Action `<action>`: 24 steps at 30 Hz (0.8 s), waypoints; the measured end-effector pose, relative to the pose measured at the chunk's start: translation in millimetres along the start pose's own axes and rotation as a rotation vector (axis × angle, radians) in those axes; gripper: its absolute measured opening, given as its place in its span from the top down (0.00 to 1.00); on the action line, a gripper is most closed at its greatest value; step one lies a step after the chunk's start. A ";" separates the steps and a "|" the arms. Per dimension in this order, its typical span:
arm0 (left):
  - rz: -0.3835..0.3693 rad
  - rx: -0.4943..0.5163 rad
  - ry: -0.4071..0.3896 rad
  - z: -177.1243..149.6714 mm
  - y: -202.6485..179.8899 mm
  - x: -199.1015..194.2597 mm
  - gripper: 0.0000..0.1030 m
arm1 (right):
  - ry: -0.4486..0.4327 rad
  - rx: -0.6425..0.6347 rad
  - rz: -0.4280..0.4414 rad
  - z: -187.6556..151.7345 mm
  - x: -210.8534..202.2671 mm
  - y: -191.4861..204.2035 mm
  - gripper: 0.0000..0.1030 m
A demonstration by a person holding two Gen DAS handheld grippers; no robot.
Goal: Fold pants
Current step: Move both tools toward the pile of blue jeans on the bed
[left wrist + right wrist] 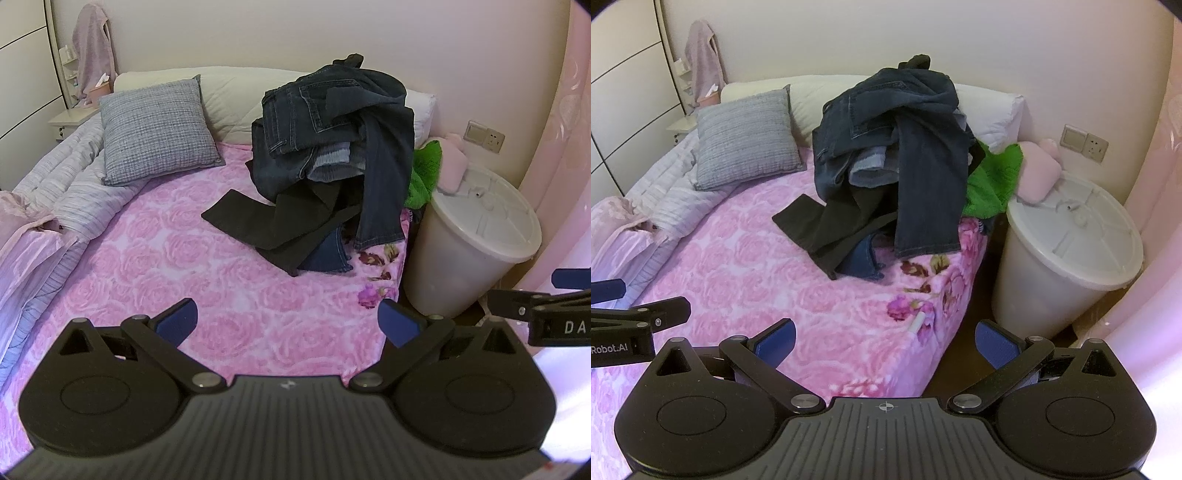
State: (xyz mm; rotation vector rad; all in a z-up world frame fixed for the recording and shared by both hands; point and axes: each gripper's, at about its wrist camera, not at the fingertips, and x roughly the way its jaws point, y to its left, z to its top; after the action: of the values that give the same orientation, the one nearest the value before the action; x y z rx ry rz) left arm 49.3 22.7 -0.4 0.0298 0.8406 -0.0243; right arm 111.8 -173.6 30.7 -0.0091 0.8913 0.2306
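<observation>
Left gripper (288, 325) and right gripper (884, 343) side by side above near end of bed (229, 295), both with jaws spread wide, gripping nothing; right one over bed's right edge. Pants (332, 155) heaped far off toward right edge by bin (476, 254); broad bare pink sheet between. Perhaps four or five pairs, count uncertain; one grey cushion (159, 129).
</observation>
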 end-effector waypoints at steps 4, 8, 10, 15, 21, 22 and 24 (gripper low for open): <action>-0.004 0.001 0.004 4.9 -2.0 6.1 0.01 | 0.003 0.008 -0.006 2.1 3.2 -3.7 0.02; -0.008 0.000 0.008 11.0 -3.8 11.8 0.01 | 0.006 0.014 -0.010 8.9 6.3 -8.2 0.02; -0.007 -0.004 0.010 13.2 -3.9 14.4 0.01 | 0.006 0.010 -0.006 12.7 8.5 -9.5 0.02; 0.002 -0.025 0.020 19.3 -2.7 24.7 0.01 | -0.005 -0.012 0.009 21.2 17.2 -10.4 0.02; 0.034 -0.062 0.038 31.5 1.0 43.5 0.01 | -0.050 -0.051 0.034 44.4 35.8 -21.7 0.03; 0.037 -0.070 0.042 35.2 1.5 47.8 0.01 | -0.054 -0.056 0.042 49.3 40.9 -26.0 0.03; 0.046 -0.088 0.051 44.1 2.0 58.8 0.01 | -0.060 -0.058 0.067 61.4 52.8 -36.8 0.03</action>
State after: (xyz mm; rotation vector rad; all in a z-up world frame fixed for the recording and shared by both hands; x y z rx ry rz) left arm 121.4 22.6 -14.8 -0.0333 0.8910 0.0566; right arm 198.5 -192.7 25.5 -0.0263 0.8259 0.3183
